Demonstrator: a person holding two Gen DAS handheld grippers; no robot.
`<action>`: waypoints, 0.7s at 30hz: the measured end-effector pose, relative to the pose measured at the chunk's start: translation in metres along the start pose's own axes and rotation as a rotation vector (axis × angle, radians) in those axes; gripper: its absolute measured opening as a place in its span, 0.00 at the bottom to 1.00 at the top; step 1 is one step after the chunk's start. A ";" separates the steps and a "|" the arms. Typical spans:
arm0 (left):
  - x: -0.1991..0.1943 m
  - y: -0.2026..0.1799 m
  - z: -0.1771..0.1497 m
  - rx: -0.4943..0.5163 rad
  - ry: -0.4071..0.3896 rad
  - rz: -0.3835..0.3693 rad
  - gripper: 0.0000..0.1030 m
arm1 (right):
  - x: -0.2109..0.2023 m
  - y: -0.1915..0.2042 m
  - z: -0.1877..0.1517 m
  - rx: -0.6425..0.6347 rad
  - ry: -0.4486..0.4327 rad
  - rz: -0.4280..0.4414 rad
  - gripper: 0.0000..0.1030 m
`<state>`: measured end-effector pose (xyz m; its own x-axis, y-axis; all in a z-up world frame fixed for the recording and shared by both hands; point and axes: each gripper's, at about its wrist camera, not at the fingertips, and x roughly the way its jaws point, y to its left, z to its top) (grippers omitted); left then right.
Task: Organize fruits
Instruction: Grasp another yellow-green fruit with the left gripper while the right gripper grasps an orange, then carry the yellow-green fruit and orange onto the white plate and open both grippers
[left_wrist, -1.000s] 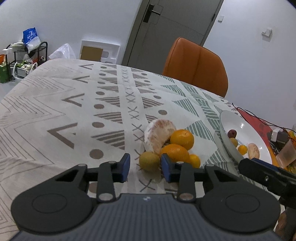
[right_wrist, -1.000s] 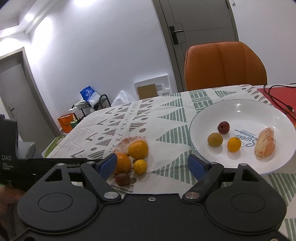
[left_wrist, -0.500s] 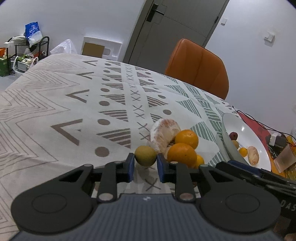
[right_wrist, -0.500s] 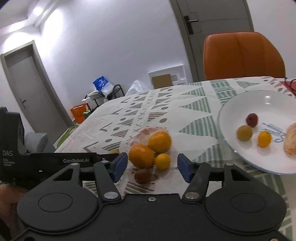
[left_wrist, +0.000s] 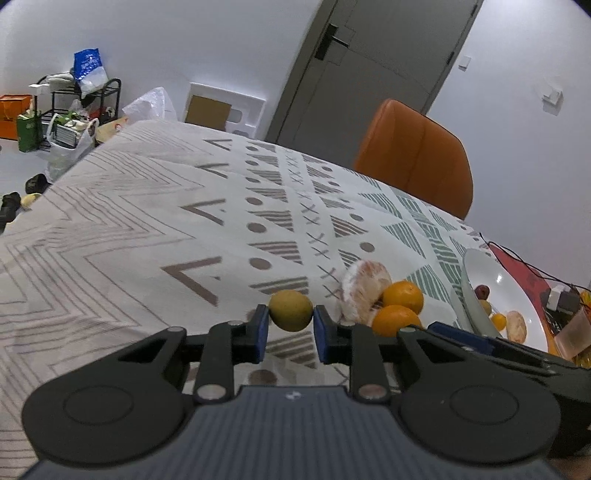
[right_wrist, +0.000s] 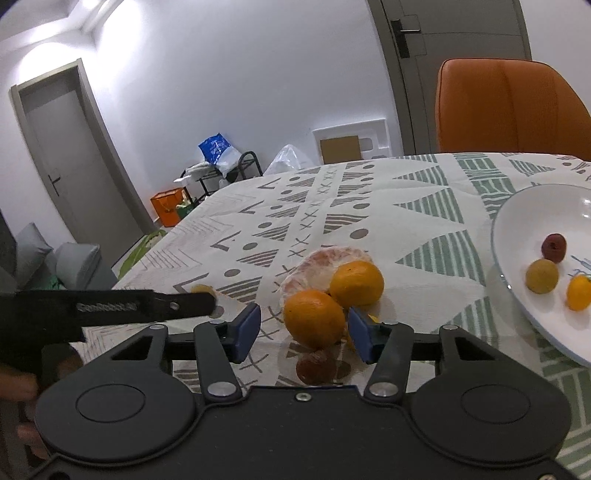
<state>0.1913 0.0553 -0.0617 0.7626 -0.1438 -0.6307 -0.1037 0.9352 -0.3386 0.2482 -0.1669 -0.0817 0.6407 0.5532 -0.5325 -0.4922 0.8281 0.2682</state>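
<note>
My left gripper (left_wrist: 290, 314) is shut on a small yellow-green fruit (left_wrist: 290, 309), held a little above the patterned tablecloth. To its right lie a peeled pomelo piece (left_wrist: 364, 286) and two oranges (left_wrist: 402, 295). In the right wrist view my right gripper (right_wrist: 303, 325) is open, its blue pads on either side of the near orange (right_wrist: 314, 317); a second orange (right_wrist: 356, 282), the pomelo piece (right_wrist: 321, 266) and a small brown fruit (right_wrist: 314, 366) lie close by. The white plate (right_wrist: 517, 221) at right holds a dark red fruit (right_wrist: 553, 247), a yellow-green fruit (right_wrist: 542, 276) and a small orange one (right_wrist: 578, 291).
An orange chair (right_wrist: 509, 107) stands at the table's far side. A red mat with cables (left_wrist: 524, 273) lies beyond the plate. The left gripper's body (right_wrist: 110, 306) crosses the left of the right wrist view. A rack with bags (left_wrist: 74, 107) stands on the floor at left.
My left gripper closed on the yellow-green fruit and lifted it off the cloth. My right gripper moved left from the plate and now straddles the near orange.
</note>
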 end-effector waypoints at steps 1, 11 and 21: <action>-0.002 0.002 0.001 -0.003 -0.004 0.004 0.24 | 0.001 0.002 0.000 -0.007 -0.004 0.000 0.51; -0.013 0.008 0.004 -0.015 -0.027 0.019 0.24 | 0.005 0.010 0.004 -0.061 0.007 0.015 0.31; -0.014 -0.013 0.002 0.011 -0.034 -0.027 0.24 | -0.028 -0.003 0.007 -0.024 -0.060 -0.012 0.30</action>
<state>0.1833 0.0455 -0.0470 0.7866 -0.1579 -0.5969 -0.0759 0.9347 -0.3472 0.2360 -0.1846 -0.0615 0.6807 0.5483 -0.4859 -0.4980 0.8327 0.2420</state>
